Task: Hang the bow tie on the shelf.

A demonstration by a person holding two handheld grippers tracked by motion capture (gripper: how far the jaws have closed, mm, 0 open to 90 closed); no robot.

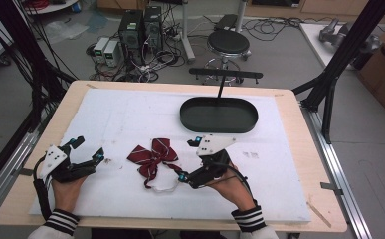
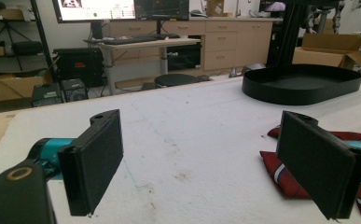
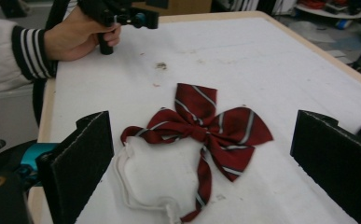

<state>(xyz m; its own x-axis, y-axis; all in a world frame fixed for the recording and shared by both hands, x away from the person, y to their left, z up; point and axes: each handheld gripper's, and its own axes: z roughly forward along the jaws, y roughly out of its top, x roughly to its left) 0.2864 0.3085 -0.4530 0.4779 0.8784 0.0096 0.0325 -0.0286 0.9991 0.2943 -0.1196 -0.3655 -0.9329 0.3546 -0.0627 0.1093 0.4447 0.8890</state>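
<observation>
Bow tie: the red striped bow tie (image 1: 152, 155) lay flat on the white mat (image 1: 130, 114), near the middle of the near half, with its thin white strap (image 3: 131, 196) looped toward your side.
Right gripper: your right gripper (image 1: 191, 159) sat just right of the bow tie, aimed left at it. Its jaws stood wide apart, holding nothing; in the right gripper view the tie lay between them but farther out, untouched.
Left gripper: your left gripper (image 1: 88, 150) rested well left of the tie, its jaws also spread and empty. In the left gripper view only the tie's edge (image 2: 281, 172) showed, beside the right jaw.
Tray: the black oval tray (image 1: 219, 114) stood at the far side, right of centre, apart from everything.
Risk, strap: if you closed on a wing alone, the loose strap could trail and snag on the mat or the tray's rim.
Risk, grip: the fabric looked thin and limp; a shallow pinch at an edge could have let it slide out as you lifted.
Risk, mat: closing too low might have dragged the pads into the soft mat and bunched the tie instead of catching it.
Risk, crowding: bringing both grippers in at once could have made them knock together over so small a thing.
</observation>
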